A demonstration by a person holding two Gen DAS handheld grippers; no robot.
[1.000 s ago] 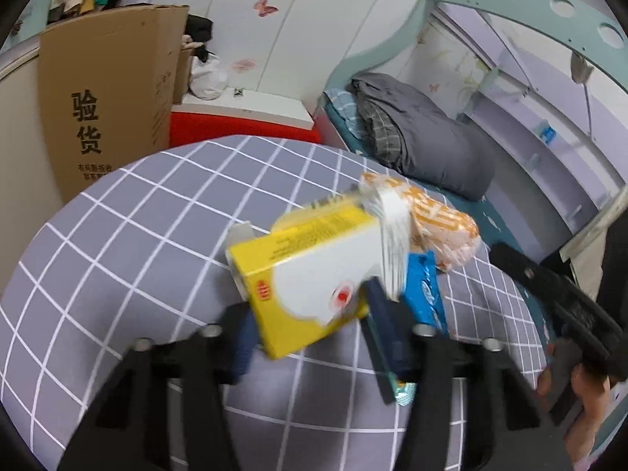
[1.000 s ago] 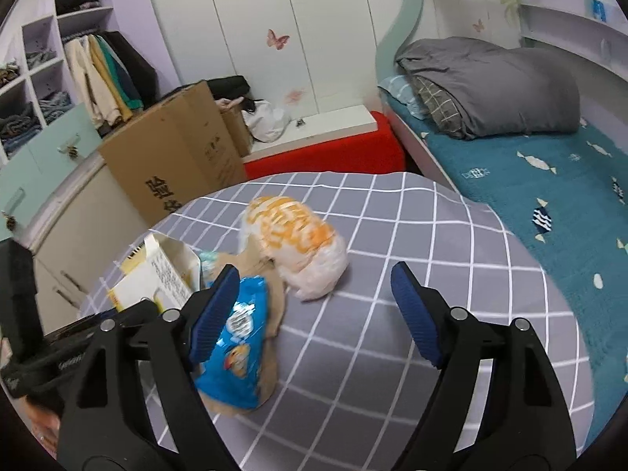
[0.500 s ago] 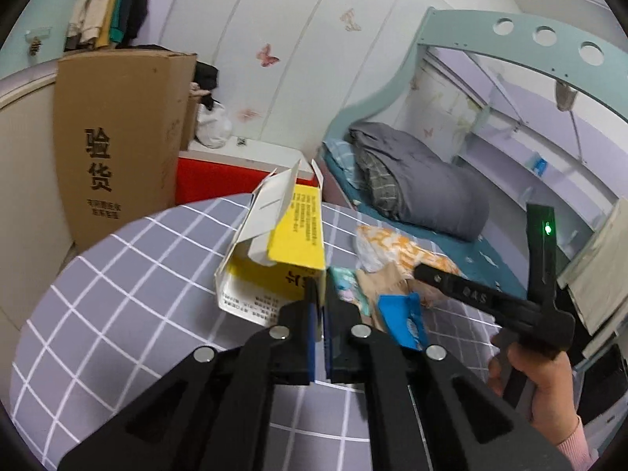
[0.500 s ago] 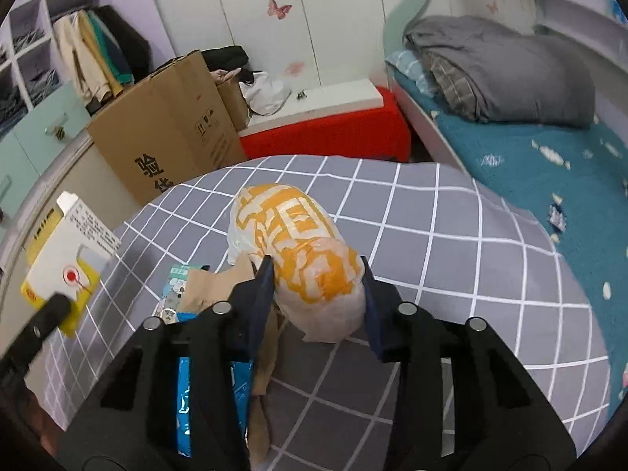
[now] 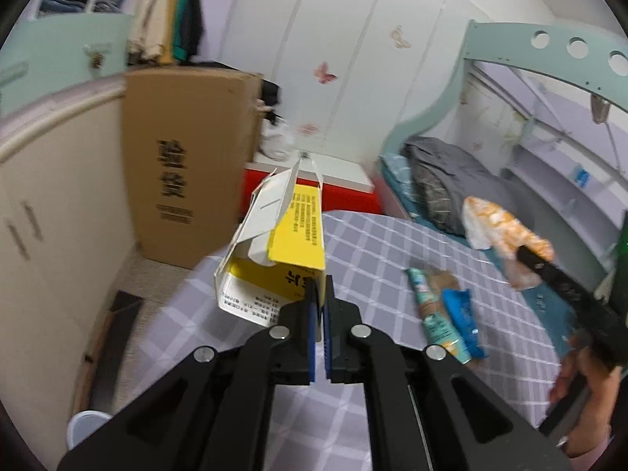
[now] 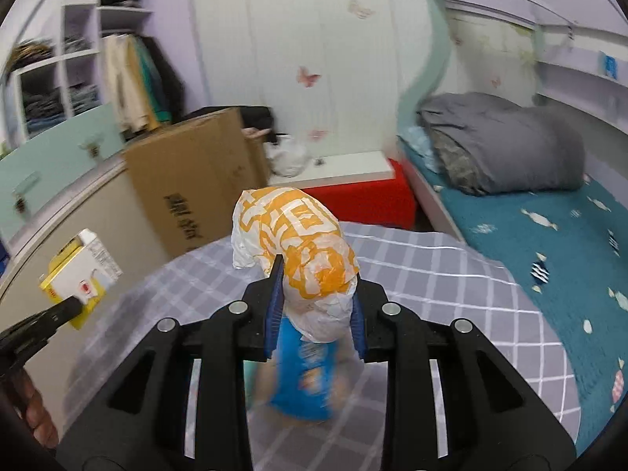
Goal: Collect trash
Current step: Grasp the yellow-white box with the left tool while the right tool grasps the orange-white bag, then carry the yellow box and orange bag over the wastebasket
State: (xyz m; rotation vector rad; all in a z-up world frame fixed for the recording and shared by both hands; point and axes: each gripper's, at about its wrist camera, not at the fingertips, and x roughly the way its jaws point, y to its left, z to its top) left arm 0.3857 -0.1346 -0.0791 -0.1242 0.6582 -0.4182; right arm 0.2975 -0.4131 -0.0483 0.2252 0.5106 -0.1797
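My left gripper is shut on the edge of an open yellow and white carton and holds it up over the left edge of the checked table. The carton also shows in the right wrist view. My right gripper is shut on an orange and white plastic bag, lifted above the table; the bag also shows in the left wrist view. A blue snack packet and a teal wrapper lie on brown paper on the table. The blue packet lies below my right gripper.
A tall cardboard box stands on the floor left of the table. A white cup sits on the floor at lower left. A bed with a grey duvet lies to the right. A red and white bench is behind the table.
Both grippers have risen from the table with their loads. The left one has swung left with the carton; the right one has lifted the bag clear of the wrappers.
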